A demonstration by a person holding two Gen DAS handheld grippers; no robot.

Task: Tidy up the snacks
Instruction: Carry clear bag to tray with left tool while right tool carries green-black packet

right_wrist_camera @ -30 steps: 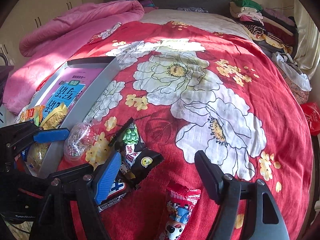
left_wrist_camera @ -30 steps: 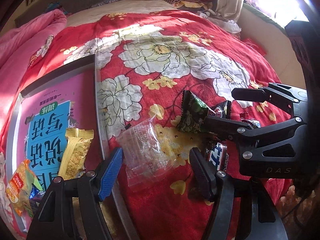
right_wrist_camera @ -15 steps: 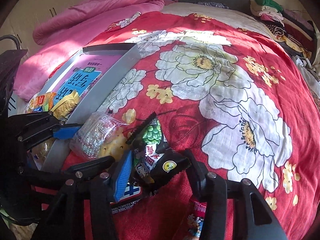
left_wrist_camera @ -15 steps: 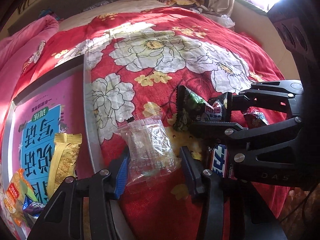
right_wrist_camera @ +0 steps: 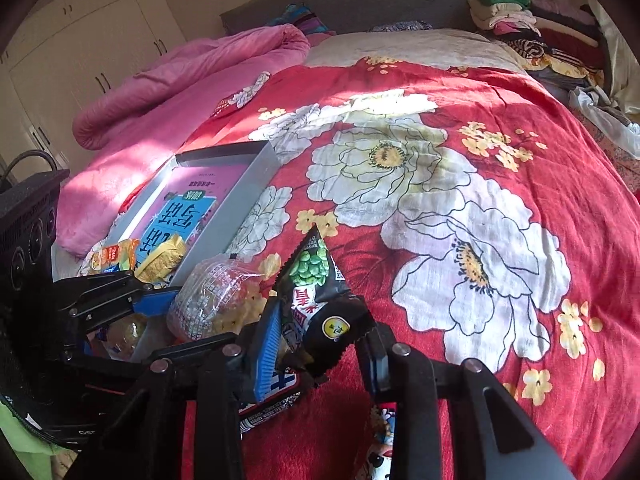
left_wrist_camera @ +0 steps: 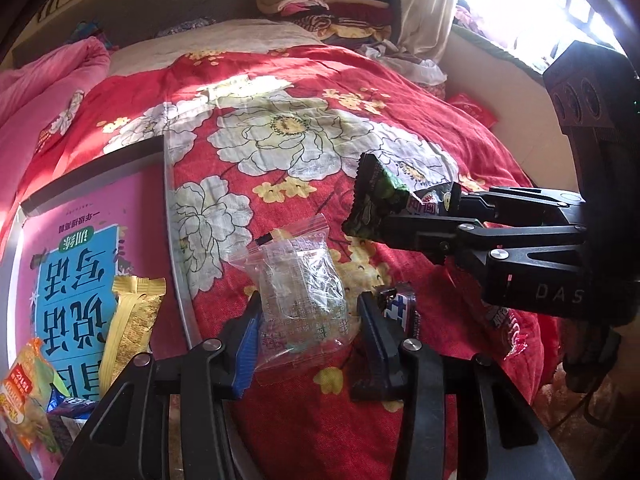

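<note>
My left gripper [left_wrist_camera: 308, 336] is shut on a clear plastic snack bag [left_wrist_camera: 304, 280] and holds it above the red floral bedspread; the bag also shows in the right wrist view [right_wrist_camera: 212, 300]. My right gripper [right_wrist_camera: 320, 344] is shut on a black green-pea snack packet [right_wrist_camera: 320, 296] and lifts it; the packet also shows in the left wrist view [left_wrist_camera: 376, 204]. A grey tray [left_wrist_camera: 176, 264] at the left holds a pink book [left_wrist_camera: 80, 240], a yellow wafer packet [left_wrist_camera: 132, 320] and an orange packet [left_wrist_camera: 24, 392].
A blue-and-white bar [left_wrist_camera: 400, 312] lies on the bedspread under the grippers. A red cartoon packet [right_wrist_camera: 380, 440] lies by the right gripper. A pink quilt [right_wrist_camera: 180, 76] lies at the left. Folded clothes [right_wrist_camera: 532, 28] are stacked at the headboard.
Both grippers have closed, the left on the clear bag and the right on the green-pea packet, and both have lifted their packets off the bedspread.
</note>
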